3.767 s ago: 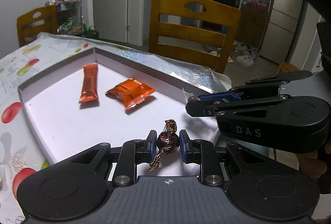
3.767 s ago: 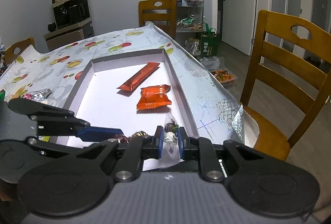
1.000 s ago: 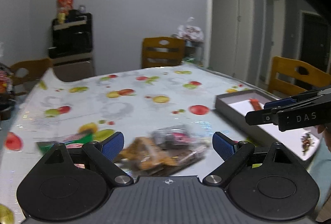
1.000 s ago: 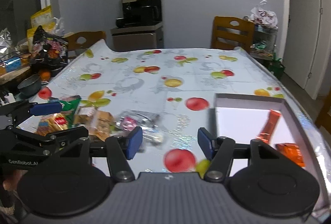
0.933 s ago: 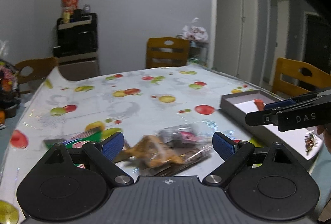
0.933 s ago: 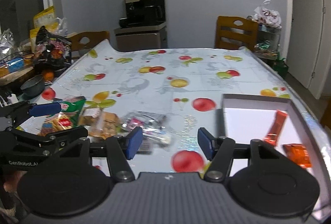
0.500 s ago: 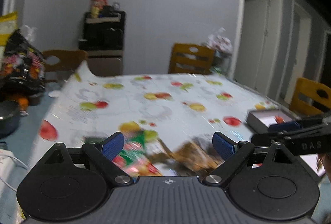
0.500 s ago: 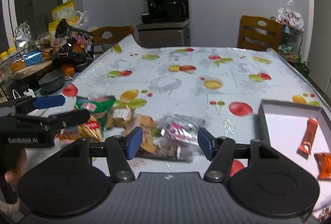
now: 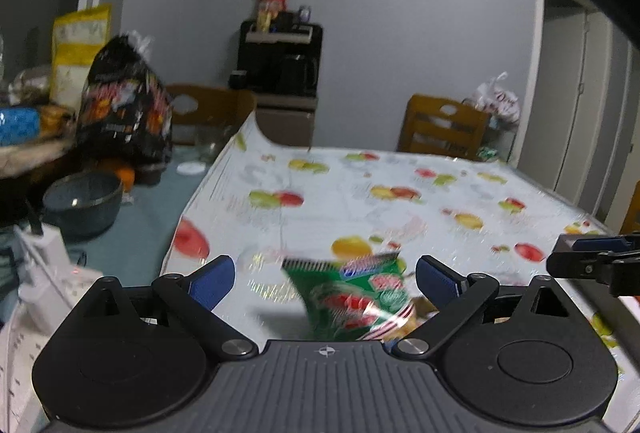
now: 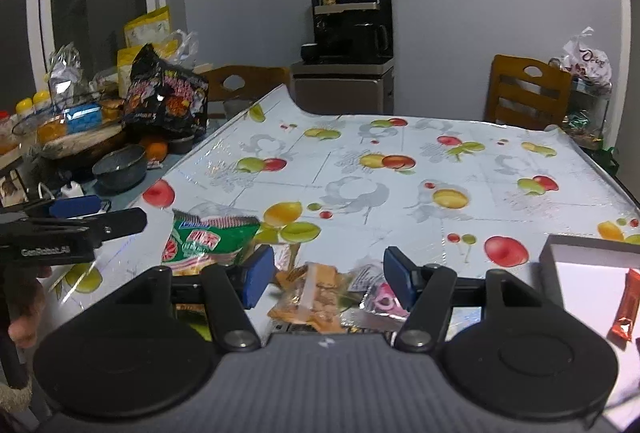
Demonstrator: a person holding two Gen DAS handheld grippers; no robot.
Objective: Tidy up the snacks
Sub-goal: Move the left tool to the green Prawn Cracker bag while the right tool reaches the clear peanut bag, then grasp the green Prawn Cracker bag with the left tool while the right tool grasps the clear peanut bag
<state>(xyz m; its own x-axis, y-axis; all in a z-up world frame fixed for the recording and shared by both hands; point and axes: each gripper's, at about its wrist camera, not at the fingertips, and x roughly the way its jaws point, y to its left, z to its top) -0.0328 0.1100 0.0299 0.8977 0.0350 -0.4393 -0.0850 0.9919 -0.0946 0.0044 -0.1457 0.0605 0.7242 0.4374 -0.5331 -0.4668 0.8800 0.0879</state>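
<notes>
Below, crinkly green snack packet

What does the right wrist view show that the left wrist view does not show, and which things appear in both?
Only the right wrist view shows the white tray with an orange bar, and the cracker packet between the open right claw. Only the left wrist view shows the open left claw from behind. Both show the green snack bag and the blue bowl.

Home dining room, fruit-print table, wooden chairs
</notes>
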